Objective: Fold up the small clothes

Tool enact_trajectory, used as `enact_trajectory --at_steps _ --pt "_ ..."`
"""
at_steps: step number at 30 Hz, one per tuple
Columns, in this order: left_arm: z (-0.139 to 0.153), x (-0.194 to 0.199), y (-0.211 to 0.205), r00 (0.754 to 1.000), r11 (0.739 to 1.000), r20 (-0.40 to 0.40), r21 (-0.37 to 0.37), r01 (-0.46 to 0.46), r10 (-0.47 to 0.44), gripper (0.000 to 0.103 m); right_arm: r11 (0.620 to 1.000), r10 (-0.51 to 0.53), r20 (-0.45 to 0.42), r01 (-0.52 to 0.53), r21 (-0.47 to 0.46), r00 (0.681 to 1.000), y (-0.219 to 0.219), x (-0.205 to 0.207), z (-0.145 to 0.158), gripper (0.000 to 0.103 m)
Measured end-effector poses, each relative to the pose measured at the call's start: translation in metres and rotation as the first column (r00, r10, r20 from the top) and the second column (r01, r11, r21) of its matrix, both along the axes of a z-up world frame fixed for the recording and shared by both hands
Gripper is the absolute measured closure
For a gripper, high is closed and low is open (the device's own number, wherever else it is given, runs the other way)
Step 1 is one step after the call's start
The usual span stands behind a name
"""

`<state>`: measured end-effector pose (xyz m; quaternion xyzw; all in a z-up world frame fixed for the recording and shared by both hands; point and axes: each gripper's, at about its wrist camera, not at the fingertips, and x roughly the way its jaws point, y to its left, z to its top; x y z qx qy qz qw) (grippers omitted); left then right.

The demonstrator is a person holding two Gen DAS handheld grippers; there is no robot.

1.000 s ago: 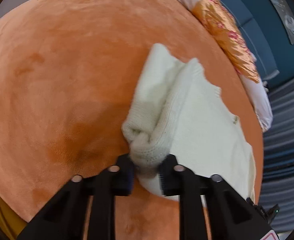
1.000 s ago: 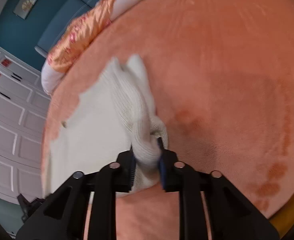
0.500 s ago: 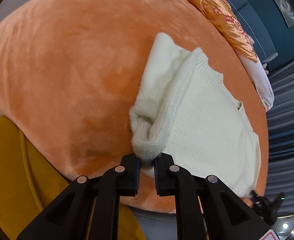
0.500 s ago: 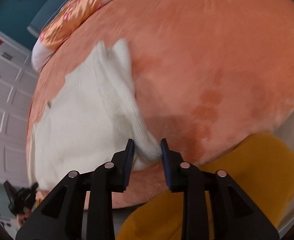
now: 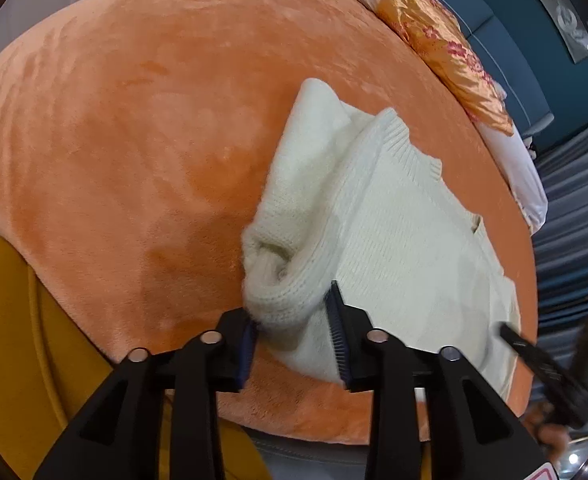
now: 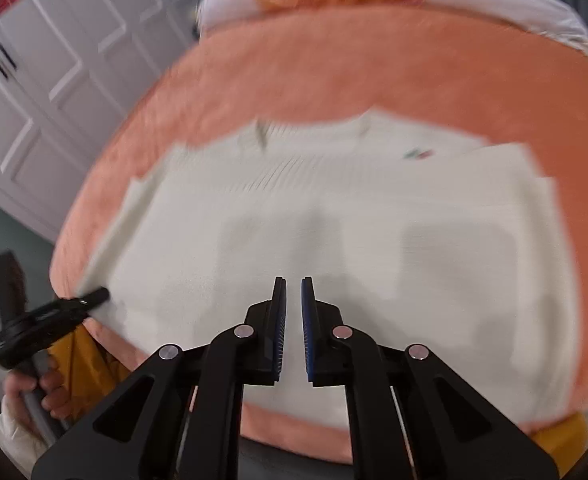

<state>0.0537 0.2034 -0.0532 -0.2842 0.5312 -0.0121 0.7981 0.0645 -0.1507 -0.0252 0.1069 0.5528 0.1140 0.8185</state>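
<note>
A cream knitted sweater (image 5: 406, 240) lies flat on a round orange plush bed (image 5: 134, 120). Its left side is folded over into a thick rolled edge. My left gripper (image 5: 292, 316) stands at the near end of that roll. Its jaws are opening, with the bunched knit loose between the pads. In the blurred right wrist view, my right gripper (image 6: 294, 284) hovers over the middle of the sweater (image 6: 334, 220). Its jaws are closing to a thin slit with nothing between them. The other gripper and the hand holding it show at each view's edge.
A gold flowered pillow (image 5: 446, 52) on white bedding lies at the bed's far edge. Yellow fabric (image 5: 6, 340) hangs below the near rim. White cupboard doors (image 6: 54, 60) stand beyond the bed (image 6: 334, 72) on the left.
My left jaws have spread and released the rolled sleeve edge. The right gripper let go of its fold, swung across over the sweater's middle while rolling, and its jaws came nearly together.
</note>
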Motion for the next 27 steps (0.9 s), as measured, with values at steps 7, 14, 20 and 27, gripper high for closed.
enact_trajectory --at_steps 7,14,20,27 --pt "-0.006 0.016 0.007 0.997 0.996 0.022 -0.040 -0.077 0.078 0.045 0.998 -0.009 -0.050 0.007 -0.058 0.999 0.012 0.025 -0.028 0.099" --pt "-0.015 0.040 -0.002 0.994 0.994 0.028 -0.043 -0.103 0.104 0.057 1.000 -0.015 -0.026 0.015 -0.016 1.000 0.012 0.030 -0.034 0.099" --pt "0.037 0.046 -0.037 0.988 0.999 0.150 0.018 0.043 -0.046 0.081 0.975 -0.132 -0.001 0.130 0.178 0.991 -0.028 -0.015 -0.012 0.081" --pt "0.121 0.042 -0.154 0.890 0.951 0.338 0.145 0.271 -0.305 0.082 0.957 -0.238 0.038 0.227 0.182 0.971 -0.093 -0.095 -0.006 0.077"
